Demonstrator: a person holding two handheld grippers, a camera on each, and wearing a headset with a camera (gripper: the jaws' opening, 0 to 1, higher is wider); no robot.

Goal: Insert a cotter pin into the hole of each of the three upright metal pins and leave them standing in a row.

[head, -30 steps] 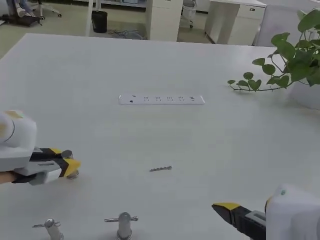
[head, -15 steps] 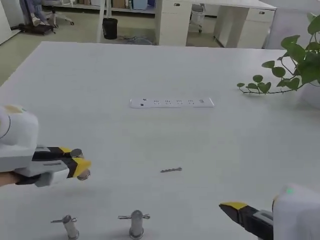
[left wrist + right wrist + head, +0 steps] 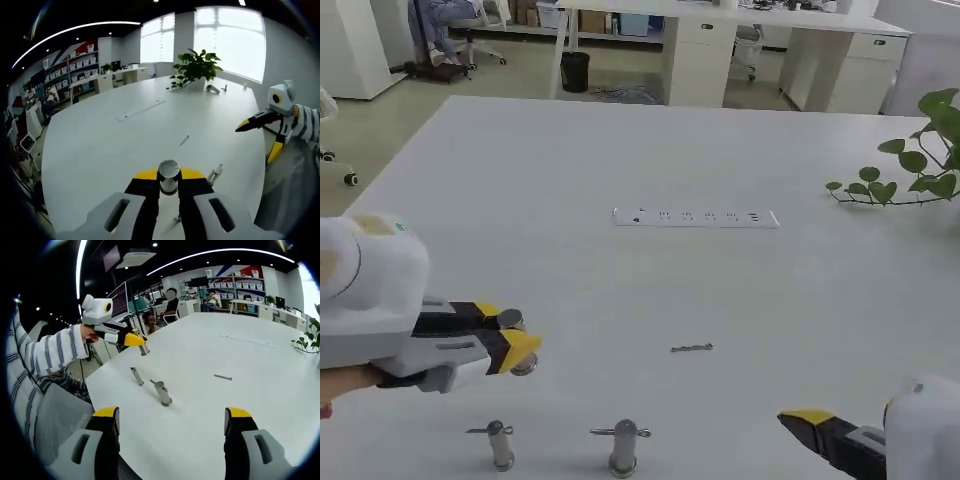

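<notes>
fronting office desks (image 3: 705, 50), white table (image 3: 570, 150) bears cotter pin (image 3: 692, 348).

No text, number or brand legible in any view.

- Power strip (image 3: 696, 217) on the table (image 3: 570, 150): small dark marks beside the sockets, too small to read.
- Shelf boxes (image 3: 235, 277), background of right gripper view: too small and blurred for any lettering to be resolved.
- Left tongs (image 3: 169, 179) and right tongs (image 3: 170, 415): yellow-and-black tips, pale housings, no lettering made out.
- Metal pin (image 3: 169, 170) clamped in the left tongs: flat cap, no stamp legible.
</notes>
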